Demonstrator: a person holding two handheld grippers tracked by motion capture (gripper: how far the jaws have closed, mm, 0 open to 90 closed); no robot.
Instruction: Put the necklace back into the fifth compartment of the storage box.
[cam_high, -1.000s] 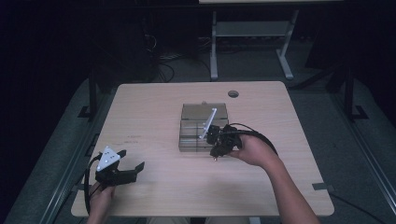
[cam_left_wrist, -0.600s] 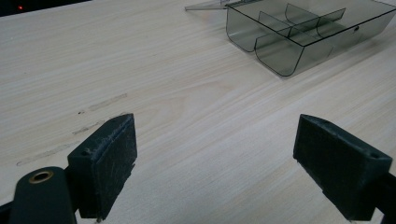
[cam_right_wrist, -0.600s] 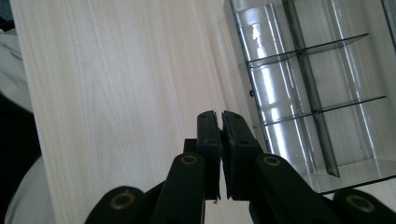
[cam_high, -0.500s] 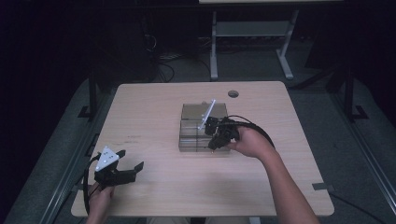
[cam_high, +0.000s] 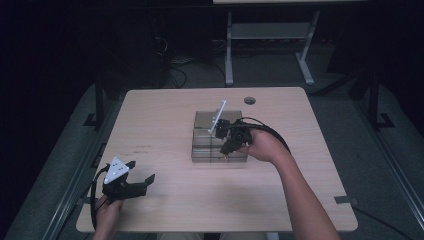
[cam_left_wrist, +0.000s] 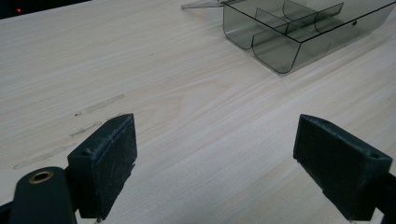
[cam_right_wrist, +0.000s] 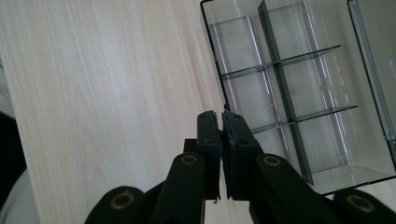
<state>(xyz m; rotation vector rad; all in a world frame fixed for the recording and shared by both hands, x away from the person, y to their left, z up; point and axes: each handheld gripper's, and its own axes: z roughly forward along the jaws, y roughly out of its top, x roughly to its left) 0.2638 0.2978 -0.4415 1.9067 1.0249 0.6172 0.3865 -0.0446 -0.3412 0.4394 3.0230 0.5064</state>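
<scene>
A smoky clear plastic box (cam_high: 202, 146) with divider walls sits at the middle of the wooden table (cam_high: 165, 115). My right gripper (cam_high: 227, 146) hovers over the box's front right part, jaws pressed together with nothing visible between them. In the right gripper view those shut jaws (cam_right_wrist: 220, 114) point at the box's near-left corner, and its several compartments (cam_right_wrist: 289, 93) look empty. My left gripper (cam_high: 141, 171) rests low at the table's front left, open. In the left gripper view its wide-apart jaws (cam_left_wrist: 215, 135) frame bare wood, with the box (cam_left_wrist: 280, 42) farther off at upper right.
A round cable hole (cam_high: 250, 100) lies near the table's far edge. Faint scuff marks (cam_high: 135, 148) streak the wood left of the box. A strip of tape (cam_high: 345, 200) sits on the right front edge. Another table's legs (cam_high: 229, 50) stand behind on the dark floor.
My right gripper has edged a little farther over the box, away from its front edge. The left gripper has stayed put.
</scene>
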